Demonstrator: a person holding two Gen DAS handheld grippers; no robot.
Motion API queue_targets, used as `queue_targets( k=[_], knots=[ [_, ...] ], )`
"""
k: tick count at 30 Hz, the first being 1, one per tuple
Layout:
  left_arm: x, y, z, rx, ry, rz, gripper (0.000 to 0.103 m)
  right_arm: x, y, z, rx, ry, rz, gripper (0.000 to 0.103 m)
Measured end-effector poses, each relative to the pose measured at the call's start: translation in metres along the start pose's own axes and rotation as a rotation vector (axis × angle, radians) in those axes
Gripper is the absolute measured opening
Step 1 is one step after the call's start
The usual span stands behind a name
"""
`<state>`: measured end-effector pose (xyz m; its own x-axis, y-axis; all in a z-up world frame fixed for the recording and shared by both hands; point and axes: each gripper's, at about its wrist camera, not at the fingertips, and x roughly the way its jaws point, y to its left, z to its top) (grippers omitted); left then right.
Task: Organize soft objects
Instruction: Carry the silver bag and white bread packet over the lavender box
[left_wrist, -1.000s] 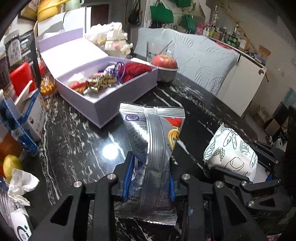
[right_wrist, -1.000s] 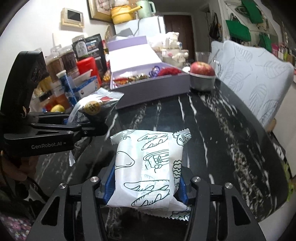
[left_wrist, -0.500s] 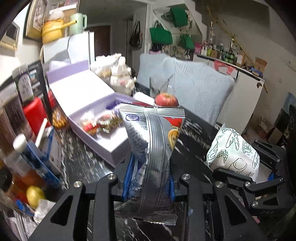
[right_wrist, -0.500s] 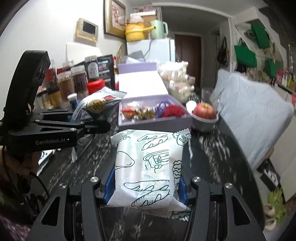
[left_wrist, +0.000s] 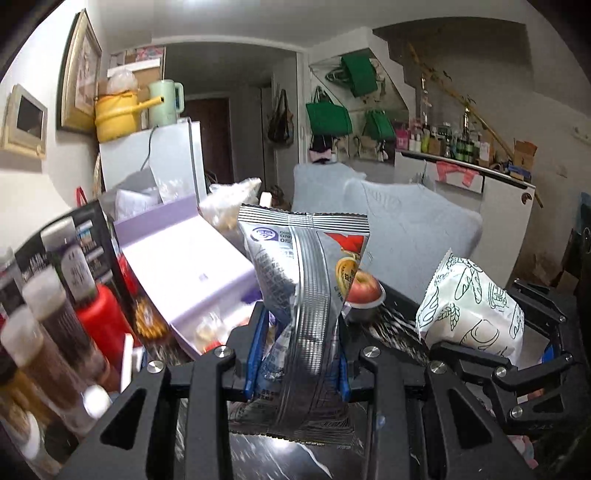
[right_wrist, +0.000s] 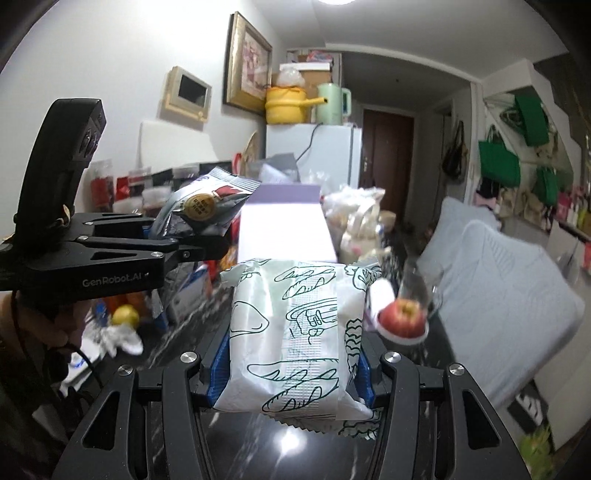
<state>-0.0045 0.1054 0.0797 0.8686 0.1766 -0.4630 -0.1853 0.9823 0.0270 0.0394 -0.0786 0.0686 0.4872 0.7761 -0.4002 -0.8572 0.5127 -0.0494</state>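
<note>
At the far left of the left wrist view stand jars with pale lids (left_wrist: 48, 332) and a red container (left_wrist: 101, 321) on the dark marbled bench (left_wrist: 280, 458). Beside them lies the open lilac box (left_wrist: 192, 273), its lid tilted back. In the middle, the left claw (left_wrist: 299, 354) is clamped on a silver snack bag (left_wrist: 306, 295), which stands upright between the blue pads, lifted above the bench. Behind it an apple (left_wrist: 364, 288) sits in a small metal bowl (left_wrist: 364, 310). To the right, the right claw (right_wrist: 291, 373) grips a white pouch printed with green drawings (right_wrist: 295, 332), squeezed at both sides and also held clear of the bench. A pale cushion (left_wrist: 413, 229) lies beyond.
</note>
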Motion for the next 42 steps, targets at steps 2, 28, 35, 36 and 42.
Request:
queue_targets(
  k=[2,28,35,36,42],
  knots=[
    [0.004,0.007,0.011,-0.001,-0.010,0.010,0.031,0.006,-0.002,0.013,-0.017,-0.019,0.000,0.053],
    [0.112,0.097,0.089,0.002,0.087,0.227,0.031,0.163,-0.030,0.133,-0.074,0.017,0.089,0.053],
    [0.149,0.106,0.088,0.013,0.175,0.247,0.031,0.207,-0.037,0.129,-0.059,0.093,0.094,0.053],
    [0.155,0.107,0.087,0.017,0.187,0.251,0.031,0.213,-0.038,0.126,-0.055,0.101,0.094,0.053],
    [0.180,0.109,0.076,0.019,0.255,0.250,0.031,0.235,-0.043,0.113,-0.045,0.153,0.083,0.053]
  ],
)
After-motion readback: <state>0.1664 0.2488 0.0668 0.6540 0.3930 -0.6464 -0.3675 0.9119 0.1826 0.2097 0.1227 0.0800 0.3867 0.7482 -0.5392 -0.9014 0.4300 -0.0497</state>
